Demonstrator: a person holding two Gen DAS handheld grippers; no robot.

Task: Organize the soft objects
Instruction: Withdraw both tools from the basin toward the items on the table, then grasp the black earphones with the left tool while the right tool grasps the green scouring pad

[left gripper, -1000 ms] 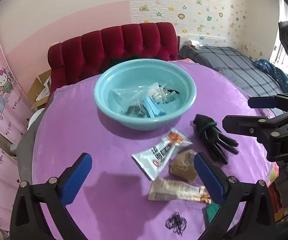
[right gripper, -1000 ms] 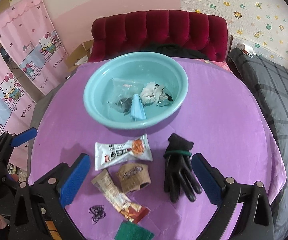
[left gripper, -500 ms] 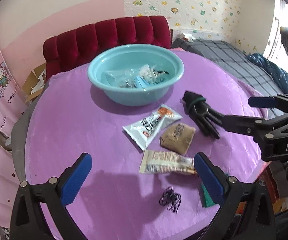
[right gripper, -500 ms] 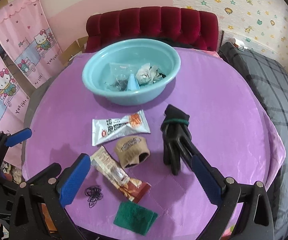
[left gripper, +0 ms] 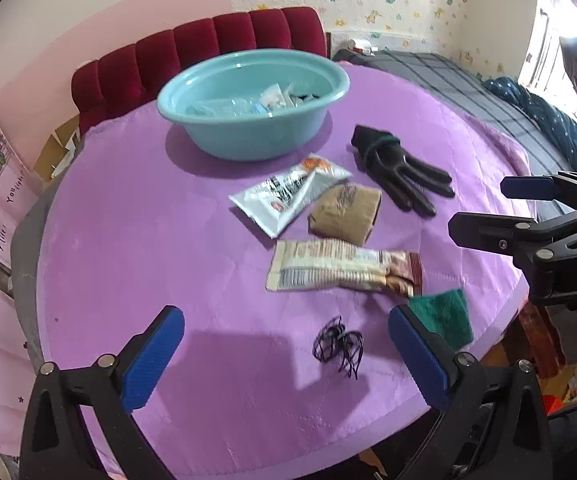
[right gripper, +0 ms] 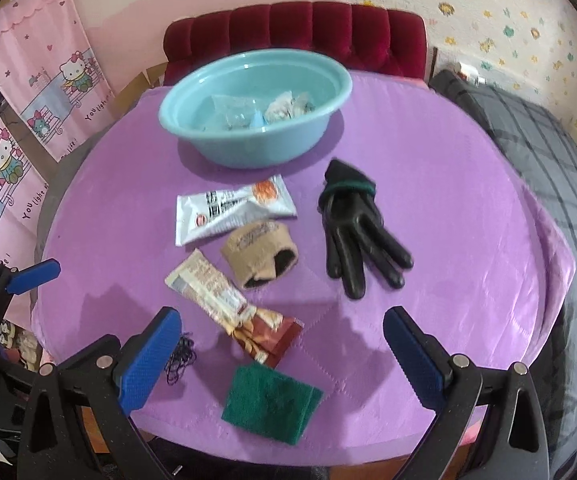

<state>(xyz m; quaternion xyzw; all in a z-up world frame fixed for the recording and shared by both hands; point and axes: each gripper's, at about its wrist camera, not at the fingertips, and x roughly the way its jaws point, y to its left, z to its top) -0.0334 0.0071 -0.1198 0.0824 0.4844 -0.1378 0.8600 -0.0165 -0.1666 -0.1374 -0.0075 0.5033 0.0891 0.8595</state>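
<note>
Overhead, purple tablecloth (right gripper: 428, 168), red headboard (right gripper: 296, 28).

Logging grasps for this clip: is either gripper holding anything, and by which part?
Nothing is held. The left gripper and right gripper are both open above the table, empty.

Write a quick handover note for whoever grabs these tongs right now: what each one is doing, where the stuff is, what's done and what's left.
Left tongs: open, empty, above the near table edge.
Right tongs: open, empty, above the near edge.
Done: the teal basin at the far side already holds some small bags and crumpled bits.
Left on the purple tablecloth, all loose: black glove, white sachet, brown cup sleeve, long snack wrapper, green scouring pad, and a tangle of black hair ties.
Nothing is gripped; probably start with whichever is nearest.
</note>
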